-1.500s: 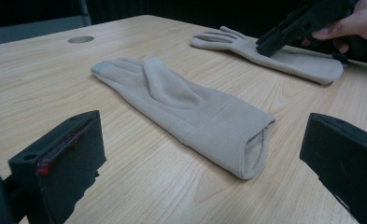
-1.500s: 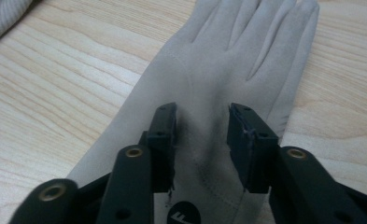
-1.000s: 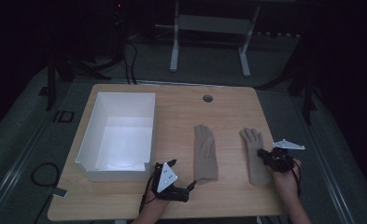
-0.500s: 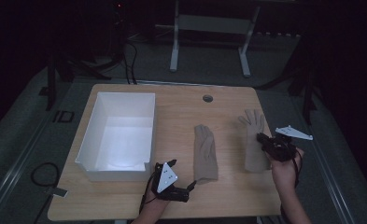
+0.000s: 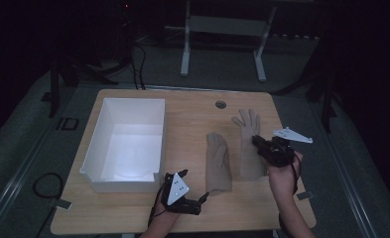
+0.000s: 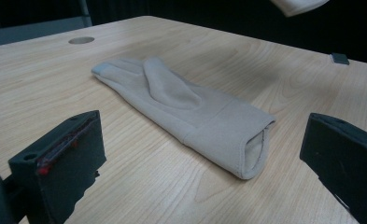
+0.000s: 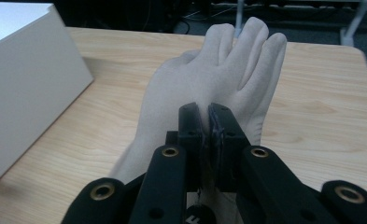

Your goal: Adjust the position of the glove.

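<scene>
Both gloves (image 5: 217,161) (image 5: 248,144) plain beige, no pattern. Tabletop (image 5: 192,119) light wood with fine grain lines; small grey round cap (image 5: 221,104) set in far edge. Bin (image 5: 125,144) white inside and out. Gripper jaws (image 7: 208,140) black, brass-coloured rivets; left gripper (image 6: 209,154) jaw pad showed red specks. Three-cornered plates (image 5: 292,135) pale grey. Floor grey-green; surroundings dark.

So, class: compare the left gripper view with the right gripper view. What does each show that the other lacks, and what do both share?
Left gripper view alone: the left gripper, jaws wide apart, facing a beige glove lying flat, cuff nearest.

Right gripper view alone: the right gripper shut on the second glove, fingers spread, plus the white bin's wall.

Shared: the wooden table and its round grommet hole.
</scene>
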Demonstrator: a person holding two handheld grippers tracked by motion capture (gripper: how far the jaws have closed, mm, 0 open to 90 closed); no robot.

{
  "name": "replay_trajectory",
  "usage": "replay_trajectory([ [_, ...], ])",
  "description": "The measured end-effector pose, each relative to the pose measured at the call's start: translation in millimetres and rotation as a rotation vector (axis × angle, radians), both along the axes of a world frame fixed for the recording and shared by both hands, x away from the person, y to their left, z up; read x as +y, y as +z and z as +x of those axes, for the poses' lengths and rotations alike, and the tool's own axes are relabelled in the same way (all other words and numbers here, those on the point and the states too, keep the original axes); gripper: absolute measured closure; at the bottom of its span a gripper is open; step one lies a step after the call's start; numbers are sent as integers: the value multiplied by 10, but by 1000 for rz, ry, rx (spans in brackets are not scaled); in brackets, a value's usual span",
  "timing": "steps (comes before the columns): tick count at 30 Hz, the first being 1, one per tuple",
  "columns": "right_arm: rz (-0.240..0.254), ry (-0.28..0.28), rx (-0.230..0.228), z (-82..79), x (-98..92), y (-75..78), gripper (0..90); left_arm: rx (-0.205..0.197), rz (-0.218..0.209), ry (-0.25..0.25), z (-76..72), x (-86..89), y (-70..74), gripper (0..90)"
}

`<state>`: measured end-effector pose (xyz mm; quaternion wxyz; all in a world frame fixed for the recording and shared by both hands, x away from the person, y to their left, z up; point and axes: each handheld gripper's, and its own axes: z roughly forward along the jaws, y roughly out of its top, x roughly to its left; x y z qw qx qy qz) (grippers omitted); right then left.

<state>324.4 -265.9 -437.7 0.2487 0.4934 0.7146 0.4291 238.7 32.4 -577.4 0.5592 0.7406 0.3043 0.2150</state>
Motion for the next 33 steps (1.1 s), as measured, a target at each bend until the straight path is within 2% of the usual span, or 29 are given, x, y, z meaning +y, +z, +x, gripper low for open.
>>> replay_trajectory([
  [1,0,0,0,0,0,0,841,0,0,0,0,0,0,3],
  [4,16,17,21,13,208,-48,841,-1,0,-1,-1,0,0,3],
  [5,16,17,21,13,208,-48,841,-1,0,-1,-1,0,0,3],
  [11,24,9,54,41,482,-211,840,-1,-1,-3,-2,2,0,3],
  [17,-8,1,98,139,673,-384,840,-3,-1,-8,-5,2,0,3],
  [21,-15,-5,122,173,736,-486,839,-3,-3,-9,-7,2,0,3],
  [23,-38,-23,131,184,774,-592,839,-1,-6,-11,-9,3,0,3],
  [26,-50,-21,152,184,789,-685,838,-2,-4,-13,-10,1,0,3],
  [33,-31,-15,179,159,816,-779,830,0,-3,-14,-7,1,0,3],
])
